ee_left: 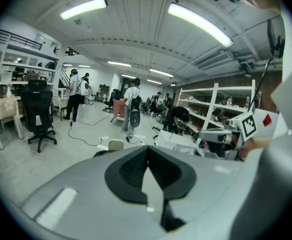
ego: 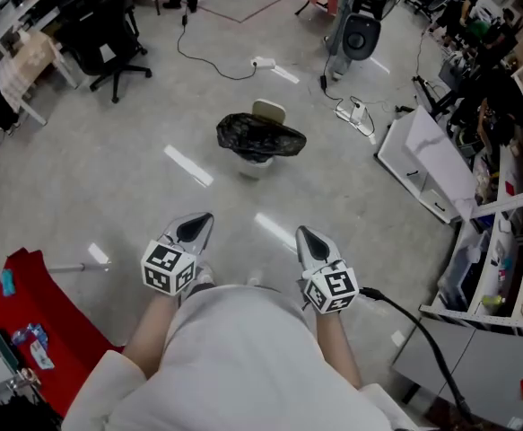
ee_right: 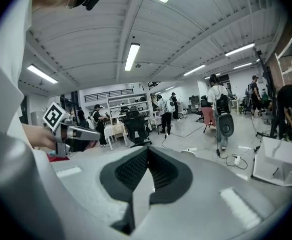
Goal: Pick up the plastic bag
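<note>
Step in hand: approach, before any contact with the task object. The crumpled black plastic bag (ego: 259,136) is draped over the mouth of a small white bin (ego: 255,165), which stands on the grey concrete floor (ego: 108,178) in the open middle area, well apart from both grippers. A cream rounded lid (ego: 268,111) is seen just beyond the bag, on the side away from the person. The left gripper (ego: 193,230) and the right gripper (ego: 312,241) are held close to the body, side by side and apart from each other, each aimed forward and slightly downward toward the bin. In the left gripper view, the jaws of the left gripper (ee_left: 147,154) are pressed together with nothing between them; in the right gripper view, the same condition is shown for the right gripper (ee_right: 147,156). No part of the bag has been reached, so the task is judged to be at its very beginning. For the next move, the gap across the floor is to be closed first, and the grippers are to be lowered to the level of the bin rim. The jaws of at least one gripper are to be spread before contact, then closed on a raised fold of the film at the bag's edge. Because thin film is likely to slip and the light bin may be dragged upward with it, a second pinch or a hold on the bin by the other gripper is advisable.
</note>
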{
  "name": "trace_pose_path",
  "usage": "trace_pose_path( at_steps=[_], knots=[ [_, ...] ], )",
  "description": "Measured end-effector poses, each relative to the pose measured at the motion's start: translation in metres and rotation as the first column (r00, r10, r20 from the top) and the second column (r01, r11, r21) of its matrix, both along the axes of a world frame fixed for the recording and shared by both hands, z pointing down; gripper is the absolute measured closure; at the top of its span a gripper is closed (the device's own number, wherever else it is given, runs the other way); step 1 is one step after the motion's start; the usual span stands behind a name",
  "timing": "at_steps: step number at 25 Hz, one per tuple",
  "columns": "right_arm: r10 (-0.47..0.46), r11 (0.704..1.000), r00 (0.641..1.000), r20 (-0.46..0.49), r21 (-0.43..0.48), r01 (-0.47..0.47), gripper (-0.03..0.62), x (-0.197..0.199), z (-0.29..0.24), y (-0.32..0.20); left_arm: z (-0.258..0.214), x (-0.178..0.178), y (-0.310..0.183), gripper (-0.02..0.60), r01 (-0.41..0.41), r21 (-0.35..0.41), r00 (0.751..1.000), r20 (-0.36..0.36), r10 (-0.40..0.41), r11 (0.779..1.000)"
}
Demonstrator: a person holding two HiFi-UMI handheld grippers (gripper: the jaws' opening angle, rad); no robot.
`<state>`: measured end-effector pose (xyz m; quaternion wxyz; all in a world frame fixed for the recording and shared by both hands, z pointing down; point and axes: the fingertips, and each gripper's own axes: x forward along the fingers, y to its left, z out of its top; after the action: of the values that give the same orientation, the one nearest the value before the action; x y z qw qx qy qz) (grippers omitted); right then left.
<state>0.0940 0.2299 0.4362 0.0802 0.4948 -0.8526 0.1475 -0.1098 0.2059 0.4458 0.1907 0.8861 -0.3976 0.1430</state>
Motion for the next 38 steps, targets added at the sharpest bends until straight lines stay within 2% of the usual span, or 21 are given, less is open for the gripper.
trace_pose_path(
  at_steps=[6, 13, 19, 27, 38],
  knots=[
    [-0.071, 0.997, 0.997, -0.021, -0.010, 0.071, 0.592, 0.028, 0.015, -0.001, 0.011, 0.027, 0.003, 0.578, -0.015, 0.028, 0.997, 0.070, 0.013, 1.000],
    [-0.122, 0.992, 0.992, -0.029, -0.011, 0.122, 0.592, 0.047, 0.020, -0.010, 0.018, 0.043, -0.002, 0.578, 0.030, 0.013, 0.998, 0.046, -0.031, 0.999],
    [-0.121, 0.992, 0.992, -0.021, -0.024, 0.121, 0.592, 0.052, 0.022, -0.033, 0.017, 0.050, -0.030, 0.578, 0.032, 0.013, 0.999, 0.037, -0.033, 0.999],
    [-0.091, 0.994, 0.996, 0.002, -0.067, 0.091, 0.592, 0.044, 0.030, -0.092, 0.027, 0.038, -0.100, 0.578, 0.021, 0.000, 0.998, 0.056, -0.021, 1.000],
    [-0.011, 0.994, 1.000, -0.011, -0.106, 0.010, 0.592, 0.001, 0.039, -0.215, 0.035, -0.015, -0.234, 0.578, -0.040, -0.024, 0.996, 0.081, 0.042, 0.999]
  ],
)
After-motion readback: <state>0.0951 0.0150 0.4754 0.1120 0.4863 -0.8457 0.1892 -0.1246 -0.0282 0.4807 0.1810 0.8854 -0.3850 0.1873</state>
